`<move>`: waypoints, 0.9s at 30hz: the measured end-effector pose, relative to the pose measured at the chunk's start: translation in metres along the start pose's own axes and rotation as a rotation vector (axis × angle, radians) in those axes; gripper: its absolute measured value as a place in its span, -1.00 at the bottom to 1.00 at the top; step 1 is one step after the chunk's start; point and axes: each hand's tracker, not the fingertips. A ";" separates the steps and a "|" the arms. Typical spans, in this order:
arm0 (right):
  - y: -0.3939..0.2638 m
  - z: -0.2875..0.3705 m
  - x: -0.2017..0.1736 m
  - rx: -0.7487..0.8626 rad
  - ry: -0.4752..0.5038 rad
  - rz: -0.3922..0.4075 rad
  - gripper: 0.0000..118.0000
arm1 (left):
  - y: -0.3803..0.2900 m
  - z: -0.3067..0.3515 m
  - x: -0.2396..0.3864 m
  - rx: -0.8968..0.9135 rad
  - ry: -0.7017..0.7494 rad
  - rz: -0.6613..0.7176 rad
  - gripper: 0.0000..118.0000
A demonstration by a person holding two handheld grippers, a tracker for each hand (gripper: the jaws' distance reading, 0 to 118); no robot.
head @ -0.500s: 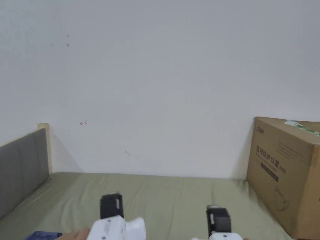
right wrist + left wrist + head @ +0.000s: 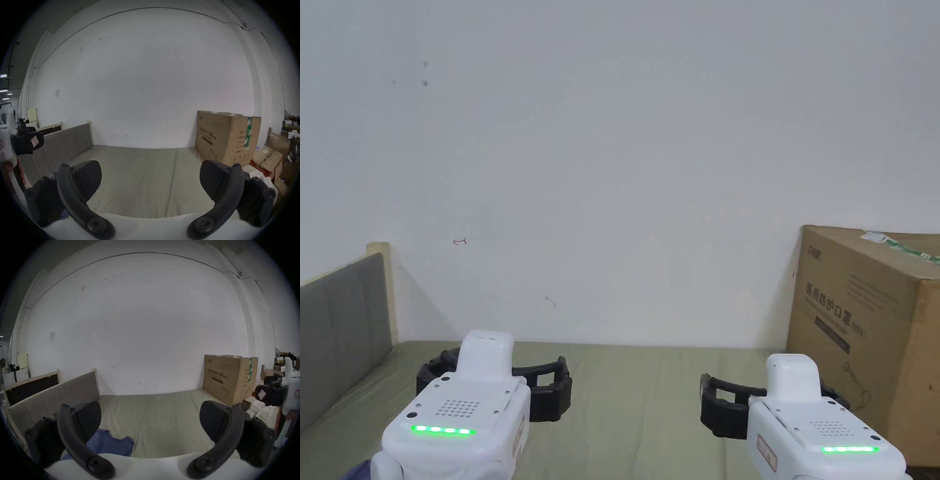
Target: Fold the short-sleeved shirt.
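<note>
The blue short-sleeved shirt [image 2: 112,444] lies crumpled on the near left of the olive bed sheet [image 2: 151,415]; a scrap of the shirt [image 2: 359,470] peeks in at the head view's bottom left corner. My left gripper [image 2: 494,380] is held above the bed, jaws wide apart and empty; in its own view the left gripper [image 2: 150,418] hangs above and beyond the shirt. My right gripper [image 2: 778,400] floats level with it to the right, open and empty, and in its own view the right gripper [image 2: 150,178] frames bare sheet.
A large cardboard box [image 2: 862,325] stands on the bed's far right corner against the white wall. A grey padded headboard [image 2: 337,331] runs along the left side. More boxes [image 2: 272,154] are stacked beyond the bed on the right.
Both grippers have risen from the bottom edge of the head view and now show their white bodies with green lights, jaws spread wide and level.
</note>
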 end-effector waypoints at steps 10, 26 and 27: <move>0.008 0.005 -0.001 -0.011 -0.037 -0.025 0.59 | -0.002 0.001 0.003 0.002 0.007 0.025 -0.75; -0.001 -0.018 -0.085 0.002 0.140 0.052 -0.96 | -0.024 0.035 -0.058 -0.040 0.161 0.007 -1.00; -0.004 -0.022 -0.099 -0.004 0.172 0.051 -0.96 | -0.028 0.039 -0.072 -0.051 0.193 0.007 -1.00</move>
